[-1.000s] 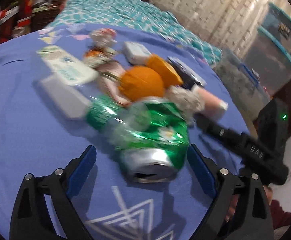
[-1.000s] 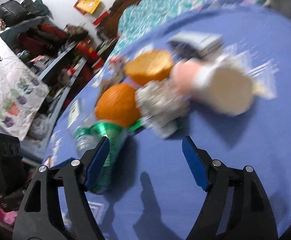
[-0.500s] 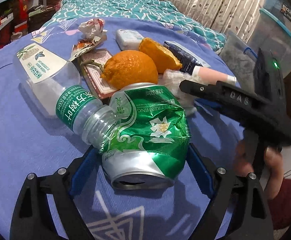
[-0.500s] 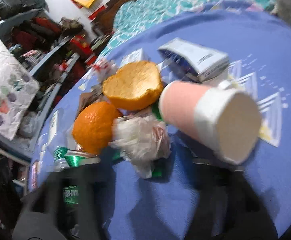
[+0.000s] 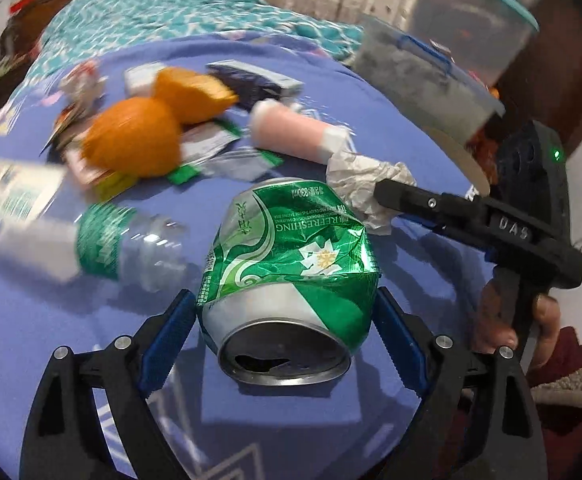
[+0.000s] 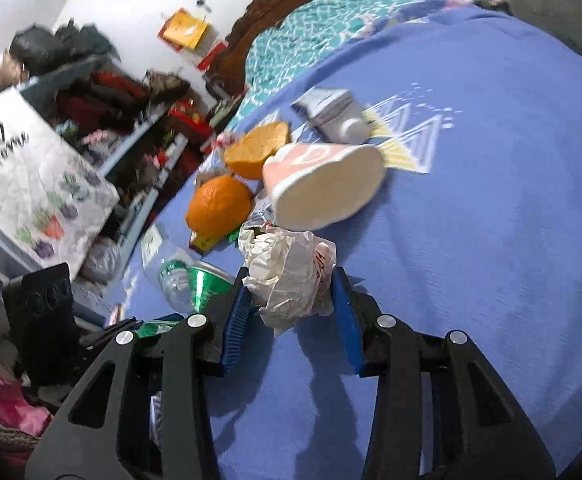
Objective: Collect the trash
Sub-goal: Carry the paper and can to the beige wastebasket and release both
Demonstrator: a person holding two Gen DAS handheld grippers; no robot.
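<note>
Left wrist: left gripper (image 5: 287, 312) clamps the crushed green can (image 5: 287, 264) across its dented body, rim toward the camera. Thin, slick, light metal; grip mid-body.

Right wrist: right gripper (image 6: 291, 300), jaws narrowed, pinches the crumpled paper wad (image 6: 287, 272) between both pads. Soft, weightless; squeeze its centre.

left gripper (image 5: 285, 322): I had its blue pads pressed on both sides of the crushed green can (image 5: 291, 264), pointed steeply down | right gripper (image 6: 291, 300): my jaws had just closed, pads clamping the crumpled white wrapper (image 6: 289, 270) | right hand (image 5: 511, 320): wrapped round the gripper's handle
</note>
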